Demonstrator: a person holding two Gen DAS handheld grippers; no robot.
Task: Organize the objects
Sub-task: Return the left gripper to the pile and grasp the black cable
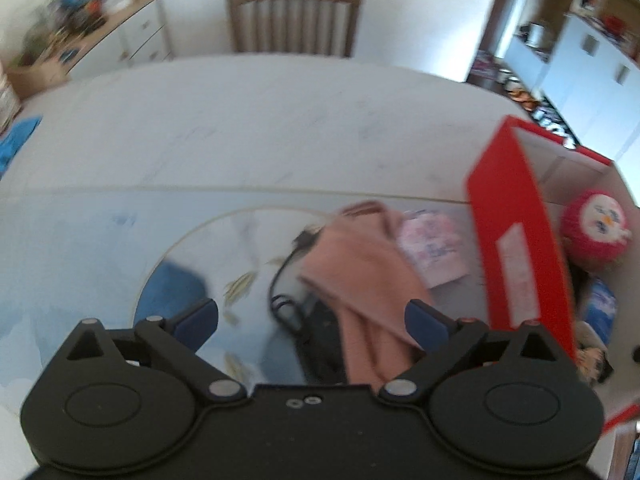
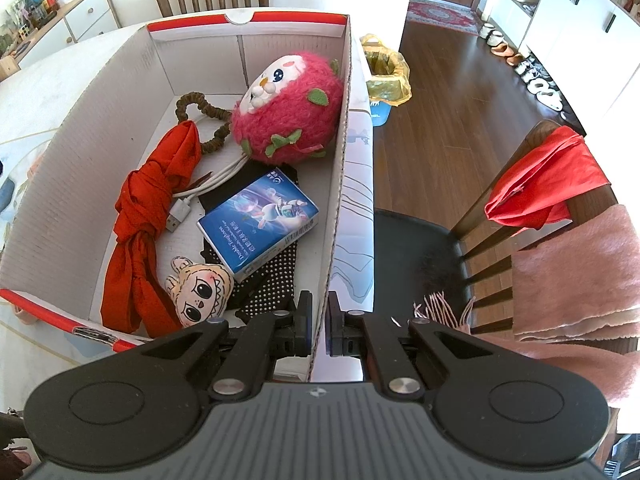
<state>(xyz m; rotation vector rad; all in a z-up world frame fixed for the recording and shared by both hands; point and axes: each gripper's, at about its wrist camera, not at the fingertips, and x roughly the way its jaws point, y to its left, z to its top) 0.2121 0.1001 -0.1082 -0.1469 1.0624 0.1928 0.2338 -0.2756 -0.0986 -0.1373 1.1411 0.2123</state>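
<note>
In the left wrist view my left gripper hangs open and wide, with nothing between its blue pads. Just beneath it on the table lie a pink cloth, a black cable and a pale pink packet. A red-sided cardboard box stands to their right. My right gripper is shut on that box's near right wall. Inside lie a pink plush, a knotted red cloth, a blue carton, a small doll, a black dotted glove and a white USB cable.
A wooden chair stands at the table's far side, with a cluttered dresser to its left. Right of the box stands another chair, draped with a red cloth and a pink scarf. A yellow-lined bin sits on the floor.
</note>
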